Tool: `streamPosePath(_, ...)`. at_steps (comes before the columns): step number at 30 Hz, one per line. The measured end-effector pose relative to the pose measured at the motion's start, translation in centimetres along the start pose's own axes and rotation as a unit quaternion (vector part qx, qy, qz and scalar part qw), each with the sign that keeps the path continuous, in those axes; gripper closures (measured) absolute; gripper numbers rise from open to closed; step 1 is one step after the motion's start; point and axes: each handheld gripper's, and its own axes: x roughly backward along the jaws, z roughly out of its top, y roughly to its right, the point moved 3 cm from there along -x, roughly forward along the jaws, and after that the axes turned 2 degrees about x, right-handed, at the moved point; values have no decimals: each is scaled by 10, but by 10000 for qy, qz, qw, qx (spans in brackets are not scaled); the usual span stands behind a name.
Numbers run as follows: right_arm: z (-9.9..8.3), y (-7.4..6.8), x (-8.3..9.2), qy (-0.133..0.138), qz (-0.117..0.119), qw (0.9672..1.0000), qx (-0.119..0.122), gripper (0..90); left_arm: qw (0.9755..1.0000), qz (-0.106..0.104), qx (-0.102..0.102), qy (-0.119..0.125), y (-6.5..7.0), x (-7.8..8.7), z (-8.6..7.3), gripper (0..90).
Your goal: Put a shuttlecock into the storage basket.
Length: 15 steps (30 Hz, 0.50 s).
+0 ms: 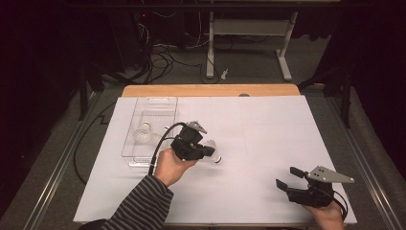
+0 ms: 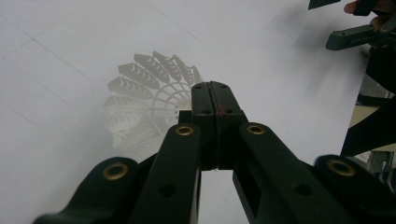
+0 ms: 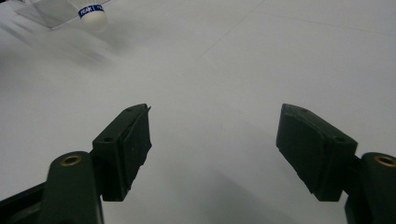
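My left gripper (image 1: pixel 209 152) is over the middle left of the white table (image 1: pixel 268 129), its jaws pressed together on the rim of a white shuttlecock's (image 1: pixel 214 152) feathered skirt. In the left gripper view the skirt (image 2: pixel 140 107) fans out to the left behind the shut left gripper (image 2: pixel 215 91). The shuttlecock's cork (image 3: pixel 92 16), white with a blue band, points toward my right gripper. My right gripper (image 1: pixel 287 177) rests near the front right edge, open, with only bare table between the jaws of the right gripper (image 3: pixel 215 140).
A clear plastic tray (image 1: pixel 158 108) lies at the back left of the table, with a second white shuttlecock (image 1: pixel 142 134) in it. The wooden table edge (image 1: pixel 210 90) runs along the far side. The right gripper (image 2: pixel 357 32) appears far off in the left gripper view.
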Motion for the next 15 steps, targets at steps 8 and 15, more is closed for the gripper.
streamPosePath(8, 0, 0, 0, 1, 1, 10000, 10, 268, 10000, 2, 36, 45, 0, 3, -2, 898)
streamPosePath(15, 0, 0, 0, 3, -2, 10000, -3, 268, 10000, 11, 51, 85, -1, 7, -5, 899)
